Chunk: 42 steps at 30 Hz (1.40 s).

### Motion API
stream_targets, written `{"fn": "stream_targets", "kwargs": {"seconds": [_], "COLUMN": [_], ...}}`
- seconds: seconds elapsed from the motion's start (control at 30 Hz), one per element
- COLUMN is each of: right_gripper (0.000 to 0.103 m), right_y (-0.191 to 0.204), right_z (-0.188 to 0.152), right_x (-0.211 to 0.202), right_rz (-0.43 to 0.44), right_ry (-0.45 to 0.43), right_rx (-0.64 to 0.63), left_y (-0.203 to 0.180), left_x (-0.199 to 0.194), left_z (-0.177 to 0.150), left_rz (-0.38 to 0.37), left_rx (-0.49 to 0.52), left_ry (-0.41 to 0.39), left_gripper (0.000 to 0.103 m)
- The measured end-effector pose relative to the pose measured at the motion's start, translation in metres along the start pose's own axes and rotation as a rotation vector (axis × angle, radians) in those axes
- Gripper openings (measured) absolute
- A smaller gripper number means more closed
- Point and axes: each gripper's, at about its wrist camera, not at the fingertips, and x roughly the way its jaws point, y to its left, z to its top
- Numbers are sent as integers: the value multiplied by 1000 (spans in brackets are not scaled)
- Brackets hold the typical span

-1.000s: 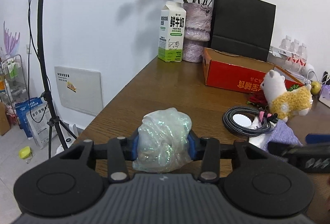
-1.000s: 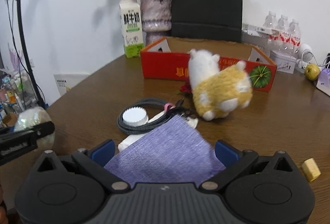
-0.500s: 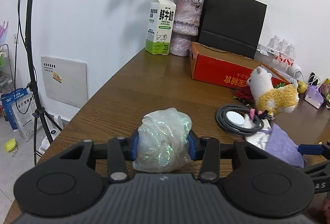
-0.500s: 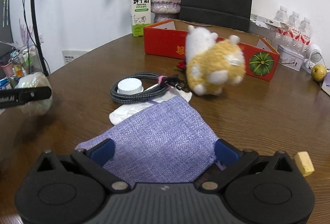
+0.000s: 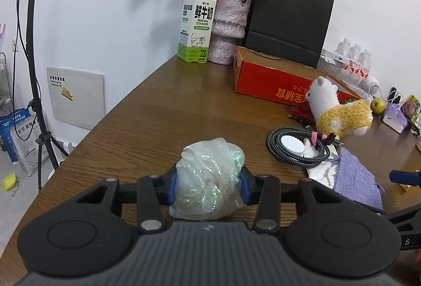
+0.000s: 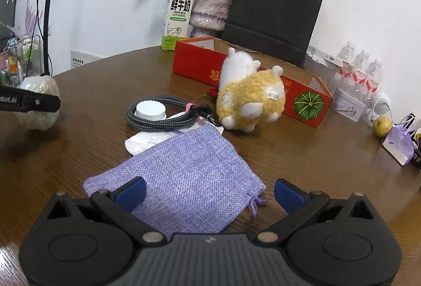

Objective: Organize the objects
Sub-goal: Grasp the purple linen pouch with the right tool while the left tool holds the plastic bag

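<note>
Brown wooden table (image 5: 163, 107) runs under both my grippers, with a white wall behind it. My left gripper (image 5: 208, 180) is clamped narrow on a crumpled ball of iridescent film (image 5: 208, 180), its blue pads pressing into both flanks of the ball, which bulges above and below them near the table's left edge. My right gripper (image 6: 209, 193) stands wide, one blue pad over the near left part of a flat purple cloth pouch (image 6: 181, 175), the other over bare wood beside the pouch's drawstring; neither pad grips it. Just beyond the pouch lies a white crumpled tissue (image 6: 144, 141), partly under it, and on that a coiled black braided cable (image 6: 160, 122) ringed around a white cap (image 6: 150, 110). Right of the coil stands a yellow and white plush alpaca (image 6: 250, 99), in front of a red cardboard box (image 6: 200, 62). Farther back, a milk carton (image 5: 196, 25), a vase of dried roses (image 5: 229, 25) and a black paper bag (image 5: 289, 25) line the wall.
</note>
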Motion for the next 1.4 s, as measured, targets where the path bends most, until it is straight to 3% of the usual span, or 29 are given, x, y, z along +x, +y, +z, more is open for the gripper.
{"fn": "stream_targets", "kwargs": {"seconds": [0.17, 0.33, 0.57, 0.63, 0.77, 0.83, 0.93, 1.0, 1.17, 1.4], "right_gripper": [103, 103, 100, 85, 65, 40, 17, 7, 3, 3], "right_y": [-11, -43, -40, -37, -30, -27, -20, -15, -15, -27], "right_z": [-2, -5, -6, -5, -4, -4, -3, -3, -4, -11], "right_x": [2, 15, 14, 11, 5, 2, 0, -2, -8, -31], "right_rz": [-12, 116, 117, 138, 162, 183, 202, 188, 181, 121], "right_ry": [13, 66, 61, 42, 18, 4, -5, -10, -43, -191], "right_rx": [34, 209, 191, 171, 144, 130, 99, 78, 80, 141], "left_y": [1, 0, 0, 0, 0, 0, -1, -1, -1, -5], "left_x": [-1, -1, 0, 1, 1, 1, 1, 1, 1, 0], "left_z": [0, -1, -1, -1, -1, -2, -2, -2, -2, -3], "left_rz": [-10, -13, -9, -10, -10, -9, -3, 1, 10, 60], "left_rx": [-7, -7, -11, -10, -12, -12, -10, -10, -14, -1], "left_ry": [2, 4, 9, 12, 16, 17, 18, 18, 20, 16], "left_gripper": [45, 45, 45, 45, 45, 45, 45, 45, 45, 45]}}
